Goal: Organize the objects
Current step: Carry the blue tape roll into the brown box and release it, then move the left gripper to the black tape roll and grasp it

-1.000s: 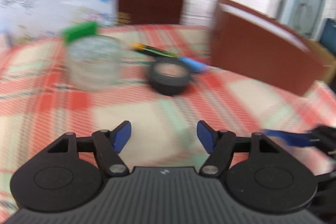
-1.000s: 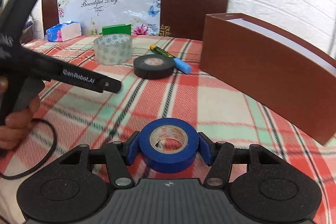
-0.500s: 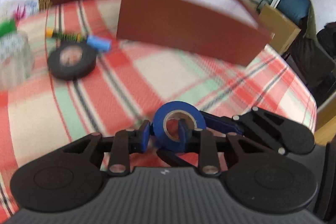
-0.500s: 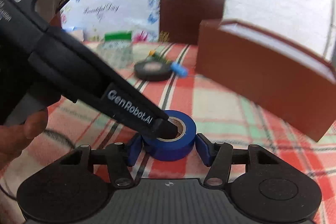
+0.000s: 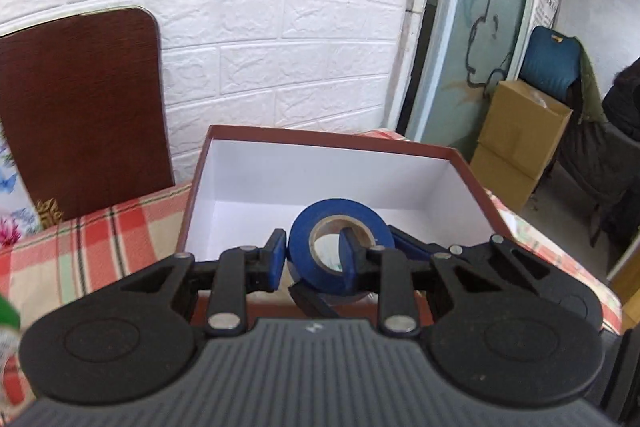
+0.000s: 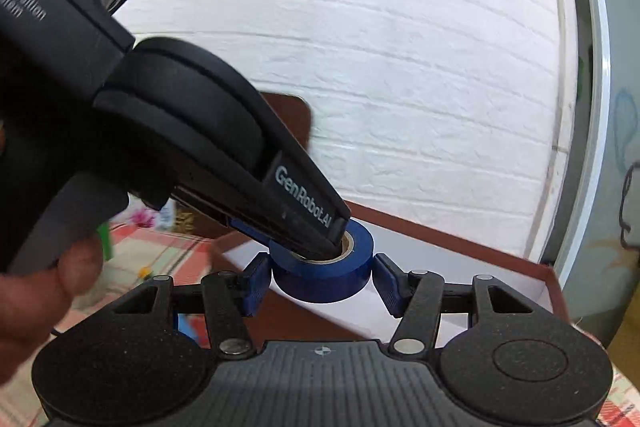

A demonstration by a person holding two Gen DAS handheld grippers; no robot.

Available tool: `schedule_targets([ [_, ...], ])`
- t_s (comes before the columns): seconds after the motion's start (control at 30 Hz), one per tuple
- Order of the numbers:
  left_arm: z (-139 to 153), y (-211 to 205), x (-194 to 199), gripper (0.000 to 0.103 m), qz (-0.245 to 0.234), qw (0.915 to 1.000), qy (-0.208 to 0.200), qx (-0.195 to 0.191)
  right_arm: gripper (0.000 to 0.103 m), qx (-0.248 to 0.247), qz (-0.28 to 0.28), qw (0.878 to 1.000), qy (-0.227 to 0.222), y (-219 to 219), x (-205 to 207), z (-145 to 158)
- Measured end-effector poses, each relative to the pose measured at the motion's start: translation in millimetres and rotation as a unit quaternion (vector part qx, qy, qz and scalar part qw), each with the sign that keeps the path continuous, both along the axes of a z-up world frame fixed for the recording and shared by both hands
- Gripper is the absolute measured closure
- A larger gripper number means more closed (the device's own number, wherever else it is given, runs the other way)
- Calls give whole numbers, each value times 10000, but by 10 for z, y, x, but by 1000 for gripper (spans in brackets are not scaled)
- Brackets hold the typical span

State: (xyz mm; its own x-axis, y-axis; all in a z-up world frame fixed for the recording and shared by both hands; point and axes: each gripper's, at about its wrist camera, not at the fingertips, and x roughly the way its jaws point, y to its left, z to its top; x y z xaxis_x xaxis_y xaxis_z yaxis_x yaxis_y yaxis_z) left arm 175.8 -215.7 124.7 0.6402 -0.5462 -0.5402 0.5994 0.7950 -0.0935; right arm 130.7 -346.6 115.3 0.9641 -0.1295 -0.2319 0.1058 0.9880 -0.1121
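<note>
A blue tape roll is held in the air over the near edge of a brown box with a white inside. My left gripper is shut on the roll's wall, one finger outside and one through its hole. In the right wrist view the roll sits between my right gripper's blue pads, which stand slightly apart from its sides. The left gripper's black finger reaches into the roll from the upper left there. The box lies just beyond.
A red and green plaid tablecloth covers the table. A dark brown chair back stands against the white brick wall. A cardboard carton and a blue chair sit on the floor at the right. A green object shows at the left edge.
Both grippers have lifted the blue roll off the table and carried it to the box. The left gripper closed on the roll's wall. The right gripper's pads have eased off its sides.
</note>
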Motion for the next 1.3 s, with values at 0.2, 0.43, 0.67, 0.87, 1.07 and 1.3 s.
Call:
schedule_targets([
  [0.2,-171,-277,261,73,-31,9997,144,170,47,111,-315,9993,172,-225,255,-166],
  [0.43,-258,-276,216,70,30,9994,114,321,38,147,-446,9989,94,-266,173,-167],
  [0.67,-153,-118,-216,61,67,9991,-154,391,37,219,-538,9981,-182,-109,-284,-179],
  [0.87,-180,77,-560,61,140,9991,-220,337,35,400,-344,9984,194,58,-553,-314],
  [1.07,-398,284,-702,61,414,9977,67,541,35,646,-29,9945,825,226,-621,-504],
  [1.3,-677,568,-728,61,826,9926,388,796,35,644,230,9895,1276,301,-685,-665],
])
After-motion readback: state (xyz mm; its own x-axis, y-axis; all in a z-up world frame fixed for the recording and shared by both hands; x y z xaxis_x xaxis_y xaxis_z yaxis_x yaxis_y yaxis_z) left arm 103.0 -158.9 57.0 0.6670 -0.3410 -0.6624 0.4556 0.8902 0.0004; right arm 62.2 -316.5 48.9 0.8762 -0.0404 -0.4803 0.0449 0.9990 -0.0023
